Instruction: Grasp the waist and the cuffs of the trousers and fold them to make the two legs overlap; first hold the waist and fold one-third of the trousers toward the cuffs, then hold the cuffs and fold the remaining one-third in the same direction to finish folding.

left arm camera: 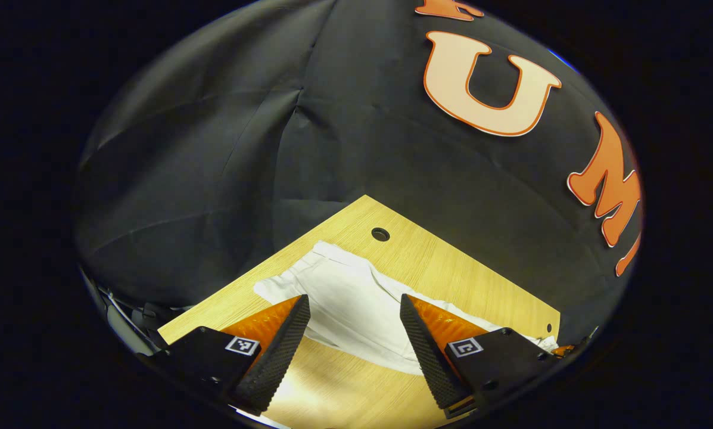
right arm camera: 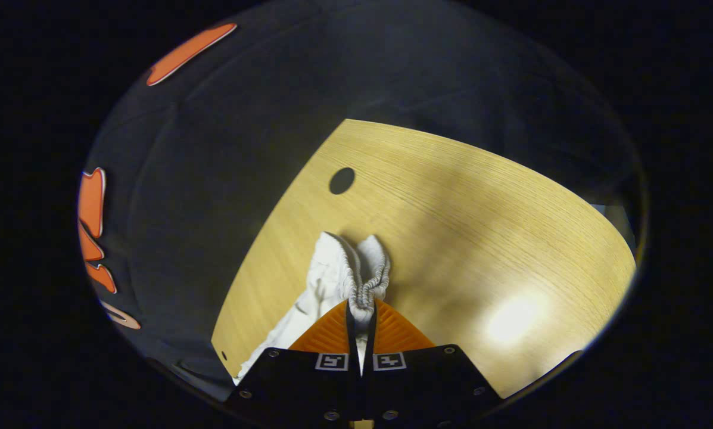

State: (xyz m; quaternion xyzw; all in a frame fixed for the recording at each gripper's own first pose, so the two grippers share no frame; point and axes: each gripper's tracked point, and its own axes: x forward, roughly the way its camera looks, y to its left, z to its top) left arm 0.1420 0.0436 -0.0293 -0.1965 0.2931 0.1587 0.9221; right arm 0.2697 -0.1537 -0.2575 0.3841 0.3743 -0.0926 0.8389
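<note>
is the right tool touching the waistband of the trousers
Touching. In the right gripper view the right tool is shut, both fingers pinching the gathered elastic waistband of the trousers.

trousers (left arm camera: 356, 310) partly behind tool fingers (left arm camera: 279, 345)

1. The left gripper view looks from above and behind the left gripper (left arm camera: 354, 310), forward and down along its two spread fingers, at a corner of the wooden table (left arm camera: 451, 268) with the booth wall rising beyond.
2. It sits a little off the table, so the white trousers (left arm camera: 344, 304) lie spread ahead of and between the fingers.
3. The right gripper view looks along the right gripper (right arm camera: 361, 313) from close range, with the gathered trousers (right arm camera: 338, 274) bunched right at the fingertips.
4. Both views share the table (right arm camera: 481, 226), its round hole (left arm camera: 380, 234) (right arm camera: 341, 180), the trousers and the dark wall.
</note>
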